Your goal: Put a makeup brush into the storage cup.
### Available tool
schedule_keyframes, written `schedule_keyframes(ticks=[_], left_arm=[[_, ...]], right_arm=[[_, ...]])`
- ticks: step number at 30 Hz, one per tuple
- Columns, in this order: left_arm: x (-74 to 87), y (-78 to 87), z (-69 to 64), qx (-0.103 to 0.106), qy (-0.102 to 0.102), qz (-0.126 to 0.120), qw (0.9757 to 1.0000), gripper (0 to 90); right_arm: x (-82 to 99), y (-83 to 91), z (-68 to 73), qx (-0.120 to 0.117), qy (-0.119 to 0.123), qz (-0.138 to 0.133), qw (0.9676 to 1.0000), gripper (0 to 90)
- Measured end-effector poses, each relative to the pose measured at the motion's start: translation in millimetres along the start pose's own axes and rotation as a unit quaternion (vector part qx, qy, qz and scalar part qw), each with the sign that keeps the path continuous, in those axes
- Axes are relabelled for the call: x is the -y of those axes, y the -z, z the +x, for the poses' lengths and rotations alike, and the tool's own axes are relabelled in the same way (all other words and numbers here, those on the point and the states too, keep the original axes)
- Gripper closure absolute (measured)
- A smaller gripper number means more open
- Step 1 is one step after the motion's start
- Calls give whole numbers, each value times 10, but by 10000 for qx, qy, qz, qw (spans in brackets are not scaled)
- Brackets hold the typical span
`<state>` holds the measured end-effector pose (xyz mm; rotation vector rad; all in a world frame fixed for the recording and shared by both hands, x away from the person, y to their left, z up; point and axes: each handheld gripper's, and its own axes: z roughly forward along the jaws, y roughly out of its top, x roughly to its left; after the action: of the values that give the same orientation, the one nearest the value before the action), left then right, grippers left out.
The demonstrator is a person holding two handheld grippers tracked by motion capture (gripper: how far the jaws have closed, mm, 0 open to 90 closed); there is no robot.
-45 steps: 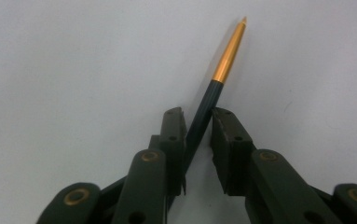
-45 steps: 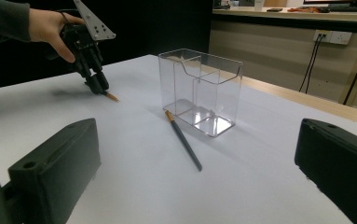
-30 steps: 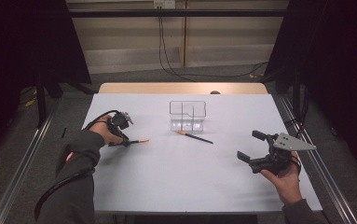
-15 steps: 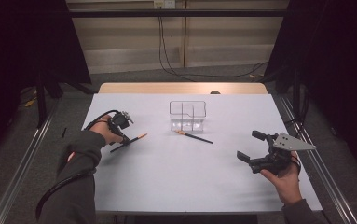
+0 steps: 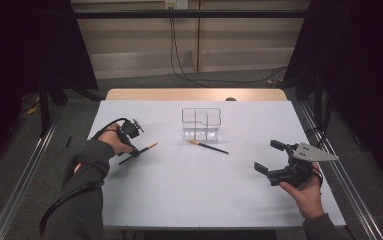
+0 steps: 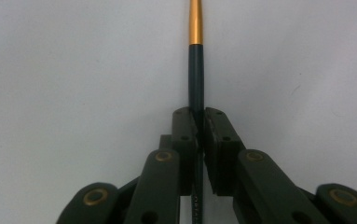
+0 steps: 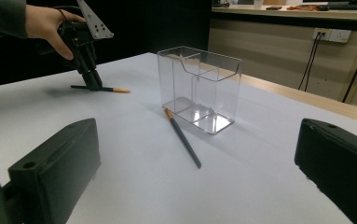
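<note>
Near the table's left edge, the left gripper's fingers are clamped on a dark pencil with an orange end, which lies on the white table. Toward the right edge, the right gripper's fingers stand wide apart, holding nothing. Between them, near the far edge, a clear plastic organizer stands beside a second pencil.

The pencil is slim and dark, with an orange-gold end pointing to about 2 o'clock in the high view. It lies flat on the white table at about 9 o'clock from the table's middle, its dark shaft pinched between the left gripper's pads.
</note>
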<state>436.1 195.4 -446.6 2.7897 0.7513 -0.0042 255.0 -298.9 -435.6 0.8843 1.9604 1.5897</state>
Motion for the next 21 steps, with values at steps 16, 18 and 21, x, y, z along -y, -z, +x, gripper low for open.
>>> schedule_keyframes(ticks=[16, 18, 21], left_arm=[[103, 36, 20, 12, 209, -295, 9993, 843], [119, 21, 1, 11, 393, -463, 9982, 844], [125, 49, 4, 92, 544, -624, 9965, 843]], right_arm=[[3, -11, -2, 18, -7, 24, 10000, 0], [5, -11, -1, 19, -9, 41, 10000, 0], [9, -14, -3, -1, -23, 44, 10000, 0]])
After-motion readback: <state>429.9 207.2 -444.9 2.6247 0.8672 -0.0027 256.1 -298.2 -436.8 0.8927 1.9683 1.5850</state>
